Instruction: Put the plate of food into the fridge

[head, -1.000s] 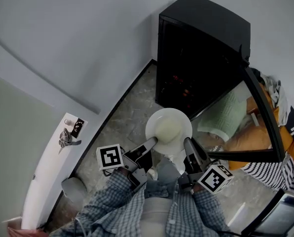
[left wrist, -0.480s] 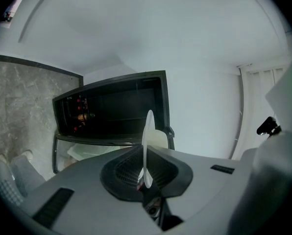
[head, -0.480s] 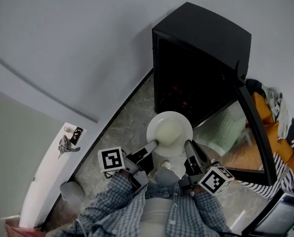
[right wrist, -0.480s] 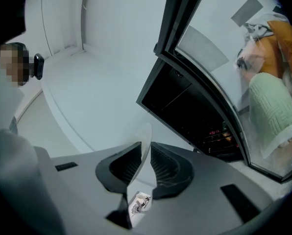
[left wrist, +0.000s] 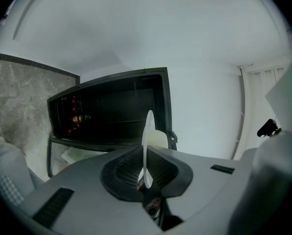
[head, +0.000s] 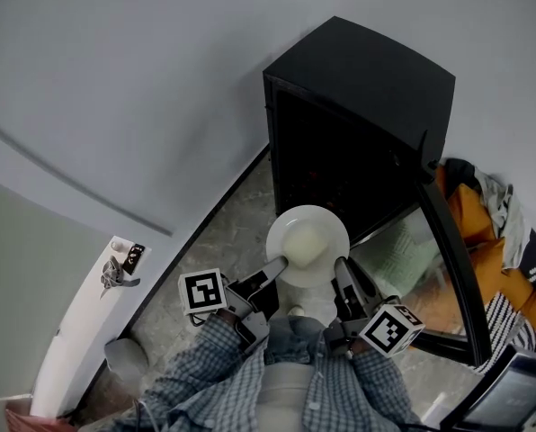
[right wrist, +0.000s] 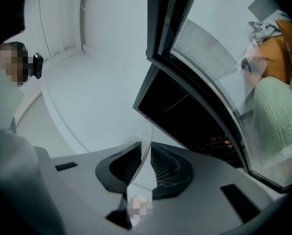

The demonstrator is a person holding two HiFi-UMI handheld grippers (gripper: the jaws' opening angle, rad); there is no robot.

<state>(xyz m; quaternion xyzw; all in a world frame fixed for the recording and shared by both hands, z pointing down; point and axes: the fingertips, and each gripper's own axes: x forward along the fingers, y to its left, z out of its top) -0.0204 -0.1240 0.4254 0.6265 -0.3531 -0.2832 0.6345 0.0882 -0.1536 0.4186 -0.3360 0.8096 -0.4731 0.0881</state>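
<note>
Now, plate: we carry a white round plate in the air between our two tools, over the grey marbled floor and just in front of the fridge's open front.
Food: a pale creamy food fills the middle of the plate; we cannot tell what it is.
Left tool: our left tool is clenched on the plate's near left rim; in the left gripper view the thin white edge stands pinched between the ribbed pads of this tool.
Right tool: our right tool grasps the near right rim; in the right gripper view the rim runs between the pads of this tool, which press on it.
Fridge: a black box-shaped fridge stands against the white wall, its inside dark, with a few small red and orange spots on one shelf that are too small to name.
Door: a black-framed glass door is swung open to our right.
Beyond the door: a pale green knitted cloth shows through the glass, with orange and striped cloths near it.
Sleeves: our checked shirt sleeves lead to both tools.
</note>
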